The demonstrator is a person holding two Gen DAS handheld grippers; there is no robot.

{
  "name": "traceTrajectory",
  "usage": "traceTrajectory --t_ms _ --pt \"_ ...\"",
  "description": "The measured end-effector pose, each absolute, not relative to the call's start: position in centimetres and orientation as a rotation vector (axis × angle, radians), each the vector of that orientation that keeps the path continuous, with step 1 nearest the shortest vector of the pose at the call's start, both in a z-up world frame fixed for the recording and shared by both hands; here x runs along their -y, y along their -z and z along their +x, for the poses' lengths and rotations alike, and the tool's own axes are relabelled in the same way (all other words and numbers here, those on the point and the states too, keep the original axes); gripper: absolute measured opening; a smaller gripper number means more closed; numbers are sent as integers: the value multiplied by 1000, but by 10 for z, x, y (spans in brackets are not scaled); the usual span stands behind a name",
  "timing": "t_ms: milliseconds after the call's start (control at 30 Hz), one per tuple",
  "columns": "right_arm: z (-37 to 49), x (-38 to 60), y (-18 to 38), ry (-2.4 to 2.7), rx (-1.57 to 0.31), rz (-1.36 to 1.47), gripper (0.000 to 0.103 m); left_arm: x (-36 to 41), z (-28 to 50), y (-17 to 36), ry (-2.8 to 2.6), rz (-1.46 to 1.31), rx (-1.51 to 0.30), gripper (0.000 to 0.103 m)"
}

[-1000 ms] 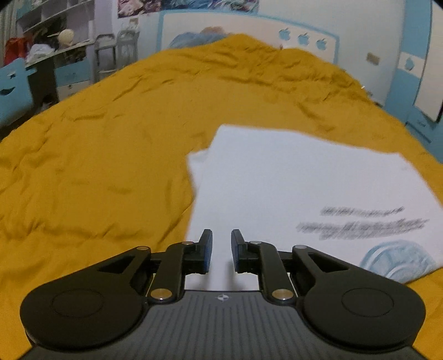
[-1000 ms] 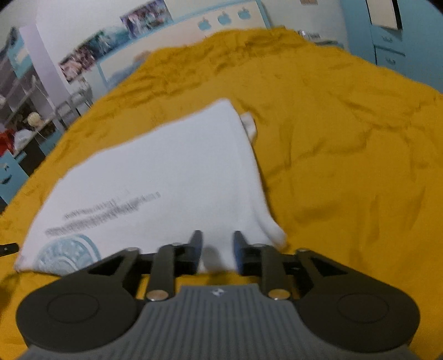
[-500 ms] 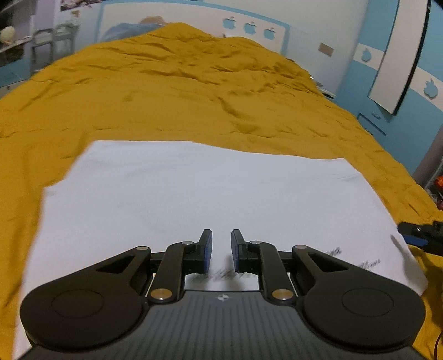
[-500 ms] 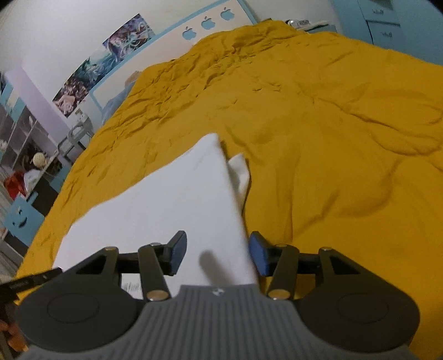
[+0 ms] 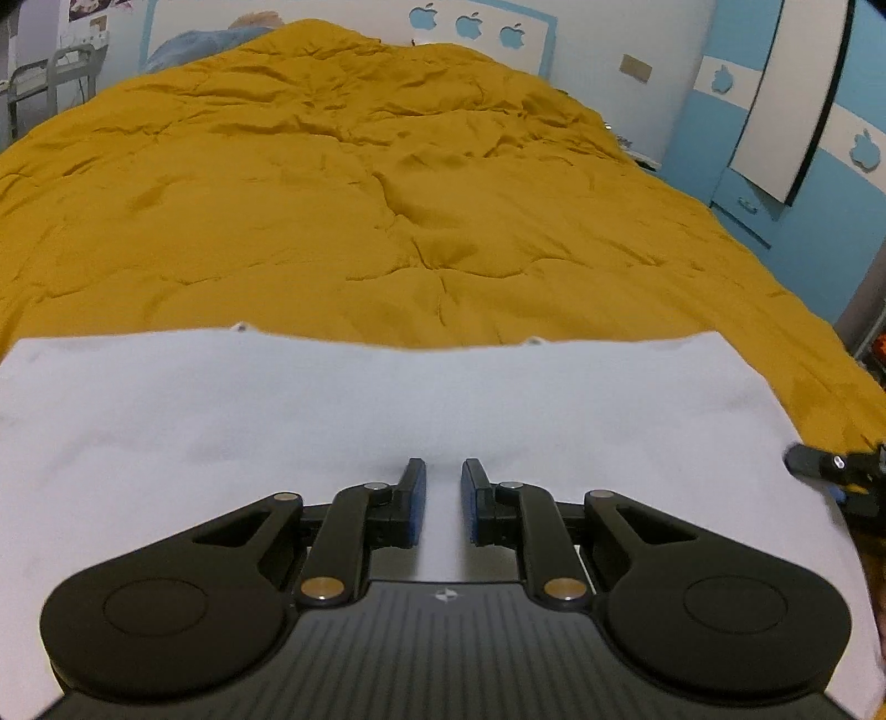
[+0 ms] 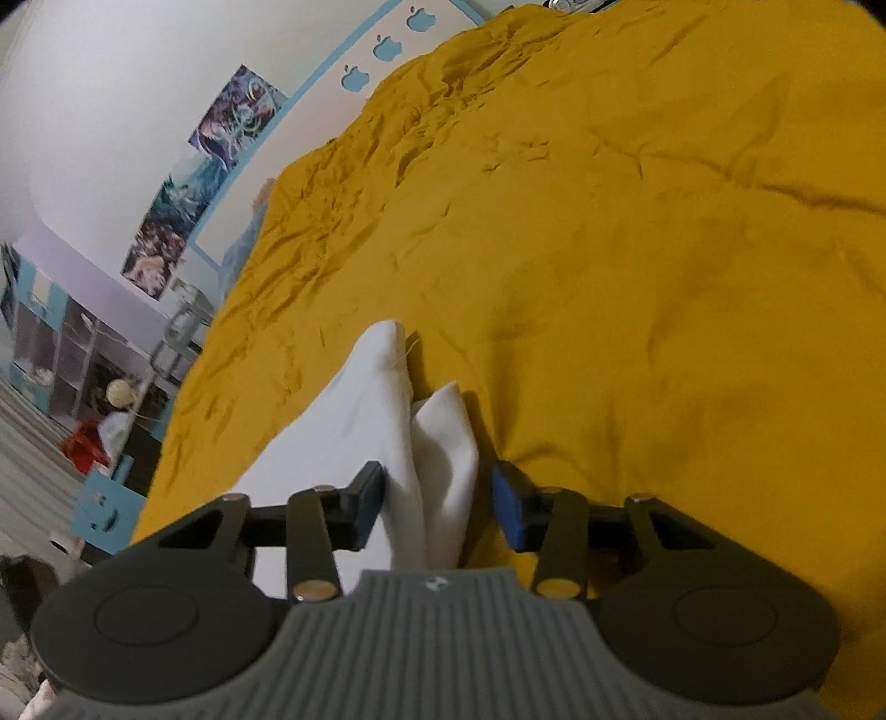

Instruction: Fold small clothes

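A white T-shirt [image 5: 387,410] lies flat on the mustard-yellow bed cover [image 5: 387,194]. My left gripper [image 5: 443,498] hovers over the shirt's middle with its jaws a narrow gap apart and nothing between them. In the right wrist view the shirt's right side [image 6: 382,421] shows as two white folds, a body edge and a sleeve [image 6: 448,443]. My right gripper [image 6: 437,504] is open wide with these folds between its blue pads [image 6: 509,515]. The right gripper's tip also shows at the shirt's right edge in the left wrist view [image 5: 830,471].
The bed cover [image 6: 637,249] stretches far ahead, wrinkled. A blue-and-white headboard [image 5: 470,33] with apple shapes stands at the far end. Blue cabinets [image 5: 775,166] are on the right. Shelves and a chair [image 6: 111,376] stand left of the bed.
My left gripper has moved over the shirt and turned toward the headboard. My right gripper has opened wider, dropped low and rolled, now straddling the shirt's right edge and sleeve.
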State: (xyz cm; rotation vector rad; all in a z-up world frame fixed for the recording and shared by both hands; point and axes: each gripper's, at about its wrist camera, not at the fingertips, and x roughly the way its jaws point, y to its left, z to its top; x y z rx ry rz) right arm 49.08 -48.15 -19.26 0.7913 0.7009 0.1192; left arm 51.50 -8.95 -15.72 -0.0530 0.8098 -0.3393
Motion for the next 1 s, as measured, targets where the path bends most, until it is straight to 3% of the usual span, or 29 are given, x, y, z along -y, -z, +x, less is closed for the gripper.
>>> traceTrajectory --t_ms 167,300,500,1000 --pt "501 486 205 -160 -669 831 26 92 536 165 335 -88 -810 17" --pt "505 487 211 -185 -647 871 21 84 547 170 325 -172 -832 9" --pt "503 485 207 -201 -626 896 7 78 538 152 328 -162 -836 10" --pt "512 388 69 -237 -628 806 4 -55 462 53 163 -105 -741 11"
